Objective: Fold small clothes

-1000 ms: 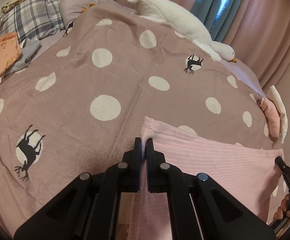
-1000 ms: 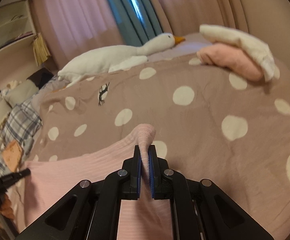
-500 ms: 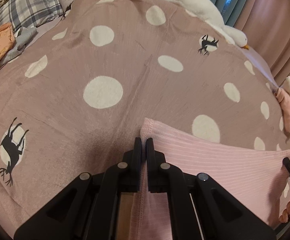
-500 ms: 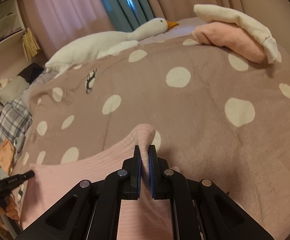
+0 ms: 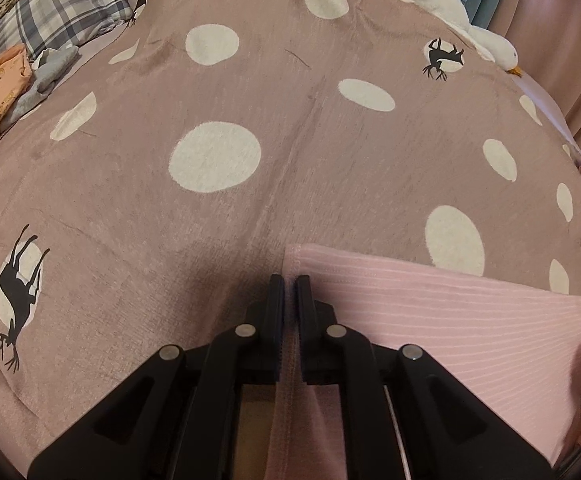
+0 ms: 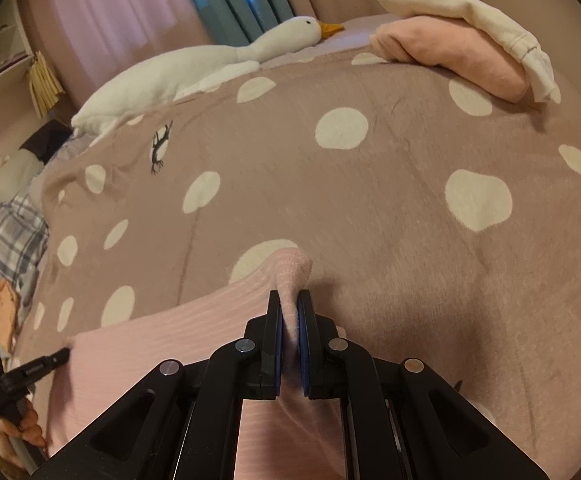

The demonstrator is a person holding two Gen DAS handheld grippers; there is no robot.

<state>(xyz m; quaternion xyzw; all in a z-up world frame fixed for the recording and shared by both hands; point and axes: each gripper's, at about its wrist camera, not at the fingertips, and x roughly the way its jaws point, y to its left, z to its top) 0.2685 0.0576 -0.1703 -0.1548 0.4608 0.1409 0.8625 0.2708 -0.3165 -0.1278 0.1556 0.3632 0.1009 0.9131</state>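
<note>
Right wrist view shows our right gripper (image 6: 289,294) clamped on the ribbed pink garment's (image 6: 162,344) corner. Our left gripper (image 5: 289,280) pinches its hemmed edge, jaws nearly closed, apparently over the dotted mauve blanket (image 5: 290,128).

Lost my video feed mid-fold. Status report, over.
Left gripper and right gripper each shut on a corner of the pink garment. Garment stretched between them over the dotted blanket. Blanket ahead bare, folded clothes off to the far edge.

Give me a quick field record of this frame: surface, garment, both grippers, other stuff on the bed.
surface: dotted blanket on a bed
garment: pink ribbed cloth, stretched between both grippers
left gripper: shut on one cloth corner
right gripper: shut on the other corner
other: plush goose; folded pile; plaid pillow
</note>
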